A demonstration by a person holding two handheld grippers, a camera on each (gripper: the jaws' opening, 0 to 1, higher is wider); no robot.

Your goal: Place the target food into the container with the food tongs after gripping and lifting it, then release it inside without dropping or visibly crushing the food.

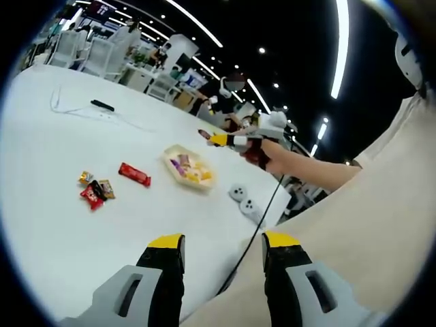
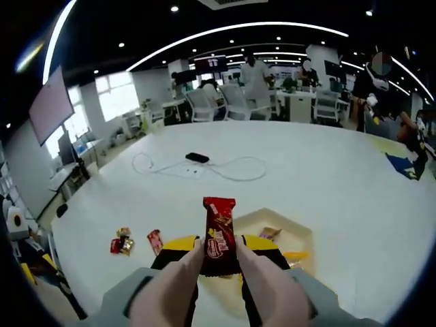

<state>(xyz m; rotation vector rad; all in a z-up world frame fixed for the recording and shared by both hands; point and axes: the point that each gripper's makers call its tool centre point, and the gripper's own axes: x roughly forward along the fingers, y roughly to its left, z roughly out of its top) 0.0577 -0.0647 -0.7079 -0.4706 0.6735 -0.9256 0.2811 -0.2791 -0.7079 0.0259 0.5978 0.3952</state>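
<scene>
1. In the right gripper view, a red snack bar (image 2: pixel 219 235) is seen pinched upright between the right tongs (image 2: pixel 219 253), lifted off the white table (image 2: pixel 327 177) and held just above the near edge of the pale container (image 2: pixel 300 238).
2. In the left gripper view, the same right tongs (image 1: pixel 216 139) are seen at the far right, above and just beyond the container (image 1: pixel 178 151), which already holds several wrapped sweets.
3. The left tongs (image 1: pixel 223 246) are spread apart with nothing between them, at the near edge of the table.
4. More wrapped snacks are left on the table: a red bar (image 1: pixel 134 174) left of the container and a small cluster (image 1: pixel 95 190) farther left.
5. The placing step is judged to be under way, with release not yet made.
6. A drop outside the container could be caused by opening the tongs before the bar is well over the tray, since it sits near the rim.
7. A slip could be caused by the glossy wrapper and a grip low on the bar.
8. Crushing could be caused by squeezing harder to stop that slip.
</scene>
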